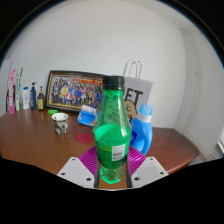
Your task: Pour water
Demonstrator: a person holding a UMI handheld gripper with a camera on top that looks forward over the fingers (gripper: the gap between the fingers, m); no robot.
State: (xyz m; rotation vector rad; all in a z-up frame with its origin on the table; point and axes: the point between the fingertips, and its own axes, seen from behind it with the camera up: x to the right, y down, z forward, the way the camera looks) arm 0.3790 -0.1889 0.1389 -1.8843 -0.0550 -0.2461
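The gripper [112, 168] holds the green bottle [113, 135] upright, its jaws apparently closed on the lower body, above the counter [30, 140] with the cap [113, 84] on, so pouring toward the small cup [60, 122] has not begun.

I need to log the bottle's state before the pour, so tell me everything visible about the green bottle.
The green bottle is clear green plastic with a dark screw cap on, and a white and green label low on its body. It stands upright between the gripper fingers, whose pink pads sit against its lower sides. Behind it stand a blue jug and a white bag on the wooden table.
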